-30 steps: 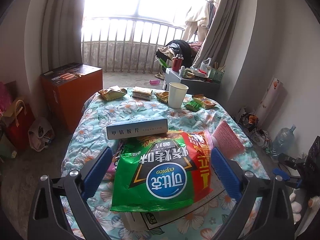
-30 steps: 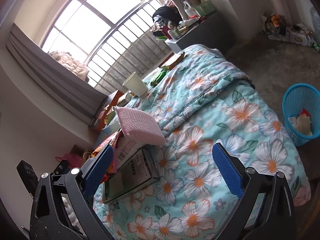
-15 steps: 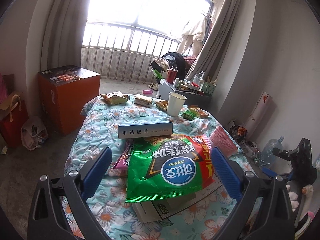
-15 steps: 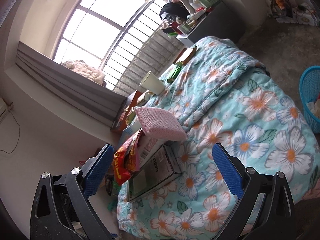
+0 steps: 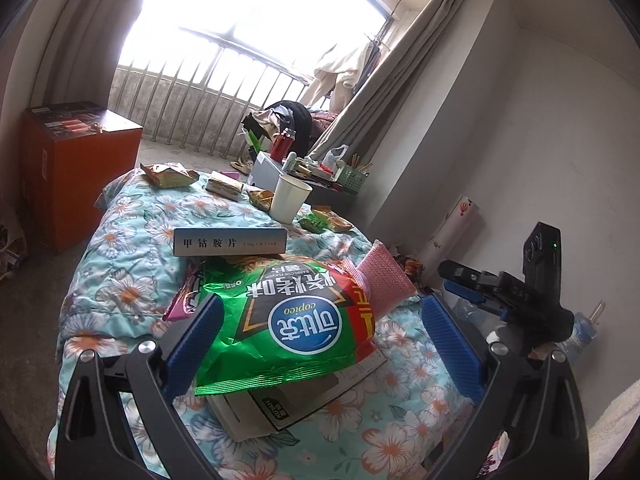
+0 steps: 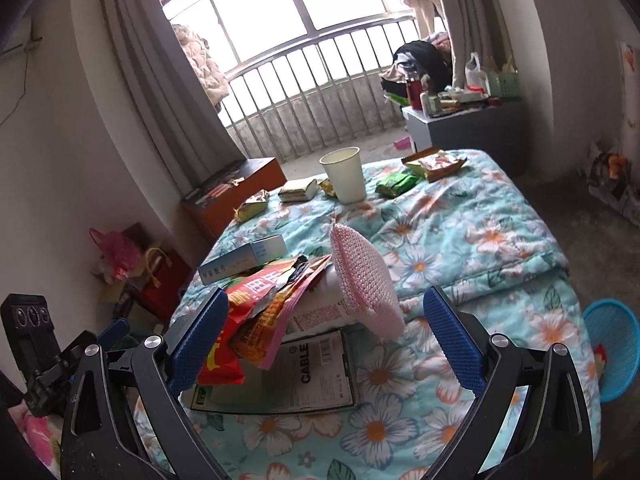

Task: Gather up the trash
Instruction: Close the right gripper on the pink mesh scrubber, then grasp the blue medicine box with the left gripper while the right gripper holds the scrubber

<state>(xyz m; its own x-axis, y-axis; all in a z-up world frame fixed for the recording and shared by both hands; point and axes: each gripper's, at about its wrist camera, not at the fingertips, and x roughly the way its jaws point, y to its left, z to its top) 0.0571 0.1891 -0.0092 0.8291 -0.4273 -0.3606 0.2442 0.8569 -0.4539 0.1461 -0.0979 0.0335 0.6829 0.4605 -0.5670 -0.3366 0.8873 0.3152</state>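
A table under a floral cloth carries trash. A large green chip bag lies on a flat cable box, beside a pink knitted pad. A long white medicine box, a paper cup and several small snack wrappers lie farther back. My left gripper is open and empty, just in front of the chip bag. My right gripper is open and empty, above the box and the pad. A blue trash basket stands on the floor at right.
An orange cabinet stands left of the table. A grey side table with bottles and clutter stands by the window railing. Bags lie on the floor at left. A water bottle stands by the right wall.
The left gripper pulled back a little and tilted; the right gripper swung left and levelled, so it now faces the pile and the window. Both stayed open.
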